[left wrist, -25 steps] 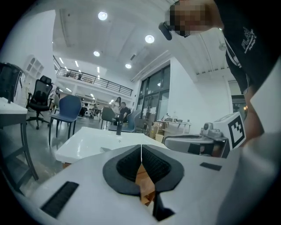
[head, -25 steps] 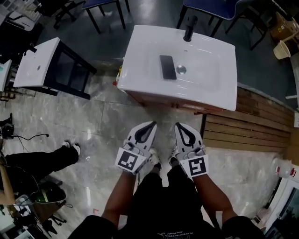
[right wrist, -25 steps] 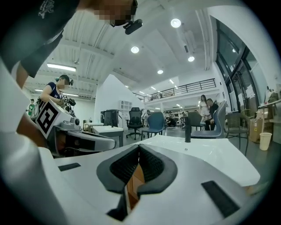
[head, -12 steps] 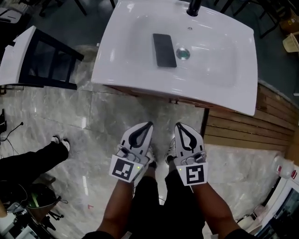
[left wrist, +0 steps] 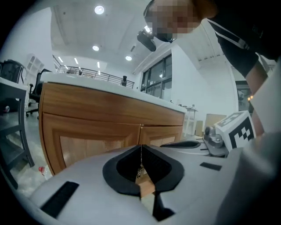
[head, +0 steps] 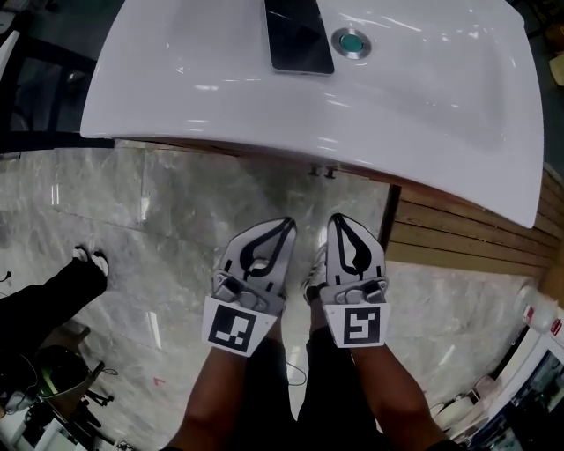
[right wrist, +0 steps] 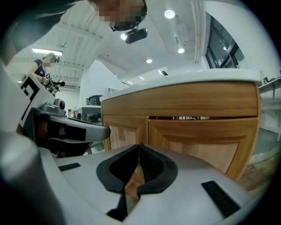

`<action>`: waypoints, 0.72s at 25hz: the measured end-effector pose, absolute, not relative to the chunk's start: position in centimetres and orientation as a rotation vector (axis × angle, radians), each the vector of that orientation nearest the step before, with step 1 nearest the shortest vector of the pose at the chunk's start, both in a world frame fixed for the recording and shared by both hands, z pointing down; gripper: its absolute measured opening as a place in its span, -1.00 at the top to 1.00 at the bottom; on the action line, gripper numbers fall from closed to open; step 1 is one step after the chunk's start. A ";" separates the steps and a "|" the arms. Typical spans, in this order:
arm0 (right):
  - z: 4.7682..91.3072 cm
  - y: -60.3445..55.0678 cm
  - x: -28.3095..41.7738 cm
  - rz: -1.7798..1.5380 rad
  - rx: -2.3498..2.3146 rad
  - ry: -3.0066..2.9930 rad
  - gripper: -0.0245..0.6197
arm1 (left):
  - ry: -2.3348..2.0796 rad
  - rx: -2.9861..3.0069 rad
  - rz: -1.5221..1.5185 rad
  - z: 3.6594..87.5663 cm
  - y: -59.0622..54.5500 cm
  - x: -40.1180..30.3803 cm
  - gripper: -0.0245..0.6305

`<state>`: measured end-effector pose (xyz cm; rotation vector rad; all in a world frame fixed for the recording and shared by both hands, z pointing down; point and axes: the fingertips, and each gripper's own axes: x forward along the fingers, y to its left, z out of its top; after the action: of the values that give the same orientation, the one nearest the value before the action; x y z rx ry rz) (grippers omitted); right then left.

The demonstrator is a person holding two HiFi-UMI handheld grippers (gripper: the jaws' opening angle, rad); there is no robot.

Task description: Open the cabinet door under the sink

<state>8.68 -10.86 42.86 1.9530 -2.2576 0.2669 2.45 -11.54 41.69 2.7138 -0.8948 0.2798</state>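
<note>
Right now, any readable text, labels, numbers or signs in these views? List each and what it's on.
No readable words or numbers in any view.
Left gripper cube, right gripper cube: black-and-white square patterns, no letters.
Phone on the sink: blank dark face.
White item with red patch, right edge: too small to read.

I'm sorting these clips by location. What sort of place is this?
Probably a workshop or showroom hall, not a home bathroom: the sink and its wooden cabinet stand on an open stone floor, under a high ceiling with spotlights and tall windows.
</note>
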 end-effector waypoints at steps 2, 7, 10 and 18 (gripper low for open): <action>44.6 -10.8 8.9 0.277 1.958 -2.242 0.85 | -0.889 2.720 0.294 43.3 -11.7 2.8 0.85; 48.2 -11.4 9.3 0.293 1.969 -2.218 0.85 | -0.882 2.724 0.339 46.8 -12.6 3.0 0.85; 49.7 -11.8 9.6 0.299 1.983 -2.203 0.85 | -0.903 2.704 0.323 48.2 -13.5 3.0 0.85; 51.3 -12.8 10.0 0.294 2.012 -2.146 0.78 | -0.918 2.685 0.321 49.6 -14.4 2.4 0.85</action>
<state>9.98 -12.75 51.32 2.0121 -2.1456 0.2936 2.40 -14.35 49.65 2.6852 -0.9183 0.3205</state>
